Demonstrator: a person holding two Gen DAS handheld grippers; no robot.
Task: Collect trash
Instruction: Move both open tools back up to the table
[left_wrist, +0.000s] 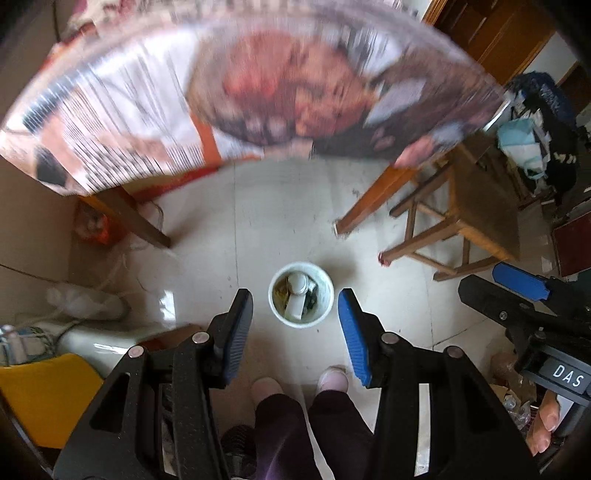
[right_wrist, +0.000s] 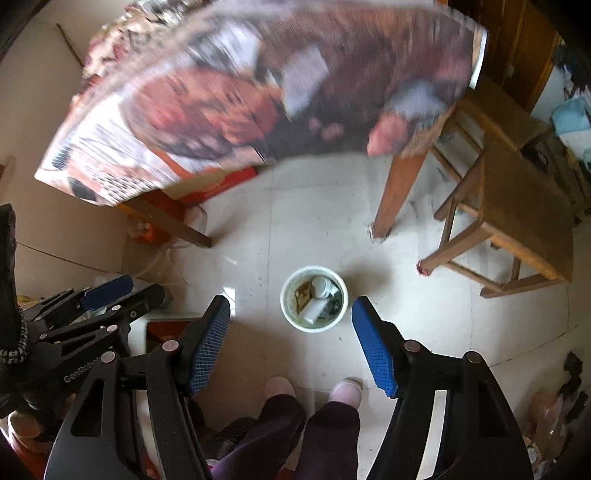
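A small white trash bin (left_wrist: 301, 294) stands on the pale tiled floor, holding a white bottle and scraps; it also shows in the right wrist view (right_wrist: 314, 298). My left gripper (left_wrist: 295, 299) is open and empty, held high above the bin, which shows between its fingers. My right gripper (right_wrist: 291, 310) is open and empty, also high above the bin. Each gripper appears at the edge of the other's view: the right gripper (left_wrist: 517, 286) and the left gripper (right_wrist: 107, 291).
A table (left_wrist: 221, 92) covered with printed newspaper fills the top, its wooden legs (left_wrist: 369, 203) behind the bin. Wooden stools (right_wrist: 517, 221) stand at right. The person's feet (left_wrist: 295, 384) are just before the bin. A yellow object (left_wrist: 44, 395) and clutter lie left.
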